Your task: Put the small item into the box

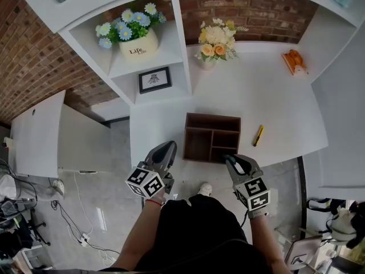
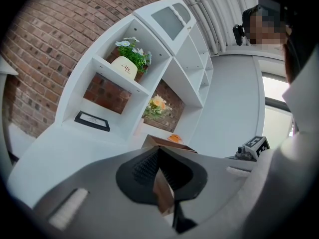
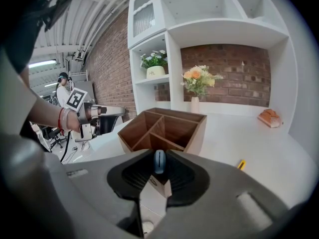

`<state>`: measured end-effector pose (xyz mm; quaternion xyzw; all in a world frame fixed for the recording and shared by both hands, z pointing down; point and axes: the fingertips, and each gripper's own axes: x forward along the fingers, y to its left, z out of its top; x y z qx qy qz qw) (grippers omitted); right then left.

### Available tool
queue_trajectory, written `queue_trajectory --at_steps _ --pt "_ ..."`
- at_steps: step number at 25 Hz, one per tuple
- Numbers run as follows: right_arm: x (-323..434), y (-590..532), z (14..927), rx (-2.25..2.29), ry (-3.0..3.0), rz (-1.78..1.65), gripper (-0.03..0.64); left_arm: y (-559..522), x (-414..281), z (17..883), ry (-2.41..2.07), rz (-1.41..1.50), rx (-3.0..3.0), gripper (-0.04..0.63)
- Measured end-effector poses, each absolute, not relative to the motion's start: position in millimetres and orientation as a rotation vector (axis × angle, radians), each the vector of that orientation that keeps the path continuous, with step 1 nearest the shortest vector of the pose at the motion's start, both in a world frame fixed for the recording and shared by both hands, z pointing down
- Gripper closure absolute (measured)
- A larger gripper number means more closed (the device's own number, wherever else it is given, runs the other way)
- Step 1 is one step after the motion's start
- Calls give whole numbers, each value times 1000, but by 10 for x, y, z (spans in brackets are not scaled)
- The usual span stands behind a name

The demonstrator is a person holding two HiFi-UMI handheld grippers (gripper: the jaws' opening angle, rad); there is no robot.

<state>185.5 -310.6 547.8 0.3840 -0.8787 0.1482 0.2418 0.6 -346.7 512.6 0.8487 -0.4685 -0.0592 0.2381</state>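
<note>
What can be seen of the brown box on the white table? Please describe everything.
The box is dark brown, wood-like, straight-walled and open at the top. Thin dividers split it into several compartments, which look empty. It stands upright on the white table, near the front edge. The right hand-held gripper, shut on a small blue item, is at its near side; whether they touch is unclear.

The word "Life" stands in dark script on the cream, rounded ceramic flower pot (image 1: pixel 138 45), which holds blue and white daisies on the white wall shelf (image 1: pixel 169 45). A smaller line beneath the word is too fine to read. Any lettering on the black-framed print (image 1: pixel 154 79) below cannot be made out.
</note>
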Motion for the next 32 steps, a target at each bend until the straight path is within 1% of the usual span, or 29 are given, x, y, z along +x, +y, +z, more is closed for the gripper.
queue_trajectory --at_steps 21,23,25,32 --pt "2017 -3025 5330 1174 -2418 401 540 -3420 90 5097 -1217 -153 2373 594" --pt "2031 -3010 5285 1204 -2415 380 560 -3399 99 5088 -1203 -151 2383 594" --pt "2028 -3012 5193 1245 -2428 361 614 -3380 106 5066 -1187 -148 2392 594" --pt "2025 -2973 4838 1387 -2491 293 615 -3310 154 4906 -1112 -145 2446 594"
